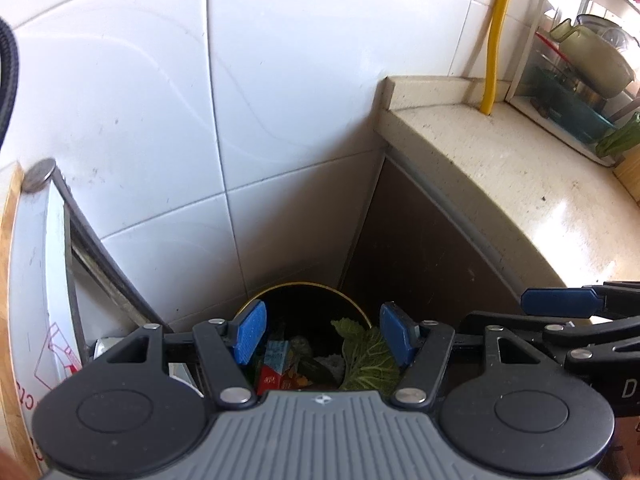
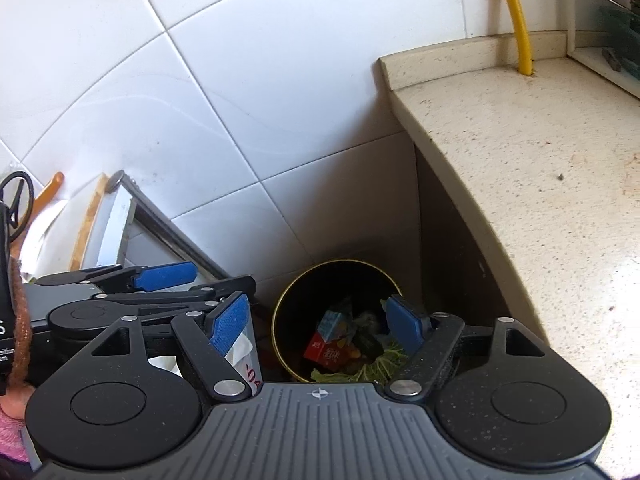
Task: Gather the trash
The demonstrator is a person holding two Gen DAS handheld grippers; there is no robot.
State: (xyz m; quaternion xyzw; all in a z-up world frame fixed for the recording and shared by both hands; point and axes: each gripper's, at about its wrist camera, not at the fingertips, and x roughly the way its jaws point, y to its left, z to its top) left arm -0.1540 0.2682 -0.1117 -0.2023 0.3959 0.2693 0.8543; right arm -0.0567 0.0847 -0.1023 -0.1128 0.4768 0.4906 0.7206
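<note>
Looking down from above, both grippers hang over one round black trash bin [image 2: 292, 312] with a gold rim. The bin sits on the floor in the corner, between the white tiled wall [image 1: 280, 80] and the dark side of the counter [image 2: 520, 160].

The left gripper [image 1: 322, 334] has its two blue pads spread wide, and nothing is between them. The right gripper [image 2: 320, 322] is spread wide too, and it holds nothing. They hang side by side, just beside each other.

The trash is already in the bin. I can count one big green leaf [image 1: 366, 354], one blue and white carton [image 2: 332, 326] and one red packet [image 2: 326, 354]. There is some darker stuff too, but it is too mixed up to count. I see no trash on the bare part of the counter top.

I think the leaf is soft and floppy and light. It might tear or slip if squeezed at the thin edge, so the thick middle stalk would be the best spot to hold. The carton and the packet look light and thin. They would squash if pinched hard, so a gentle hold on a flat side or an edge would work best. The bin looks stiff and smooth, and its rim seems the easiest place to grab.

There is one yellow pipe [image 2: 518, 16] going up the wall from the counter.
</note>
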